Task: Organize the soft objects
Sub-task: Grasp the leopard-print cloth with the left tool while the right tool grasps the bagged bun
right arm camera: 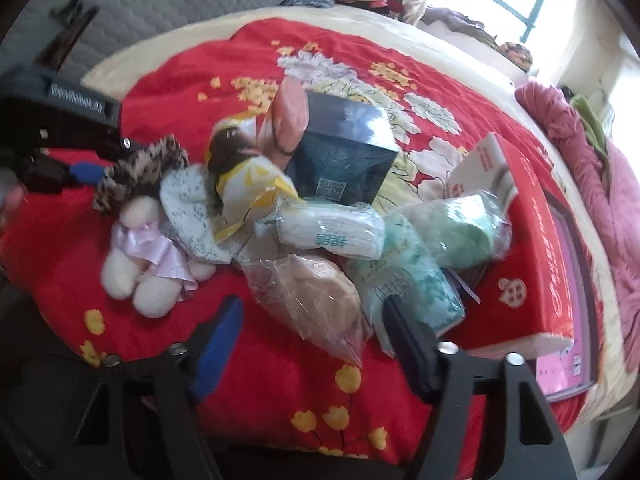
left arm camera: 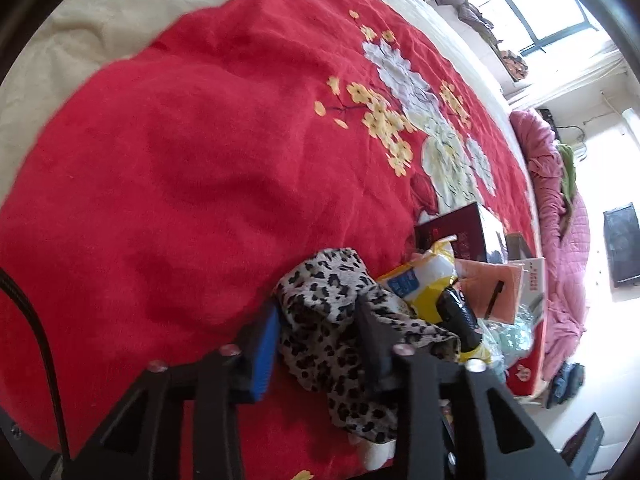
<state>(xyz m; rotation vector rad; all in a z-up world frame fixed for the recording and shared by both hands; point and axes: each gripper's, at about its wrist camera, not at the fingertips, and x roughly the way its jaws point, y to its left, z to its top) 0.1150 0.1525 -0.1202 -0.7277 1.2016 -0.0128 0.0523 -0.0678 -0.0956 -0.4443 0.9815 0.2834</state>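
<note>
Pointing steeply down, left claw (left arm camera: 320,332) pinching leopard cloth (left arm camera: 340,320).

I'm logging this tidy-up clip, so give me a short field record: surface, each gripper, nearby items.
surface: red flowered blanket on a bed
left gripper: pads closed on the leopard-print cloth
right gripper: open, straddling the clear bag of tan fabric, pads not pressing
beside the cloth: white plush doll in a lilac dress
pile: dark box, green wrapped packs, red flat box

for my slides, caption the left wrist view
Left tongs closed on leopard-print cloth over a red floral blanket.
</note>
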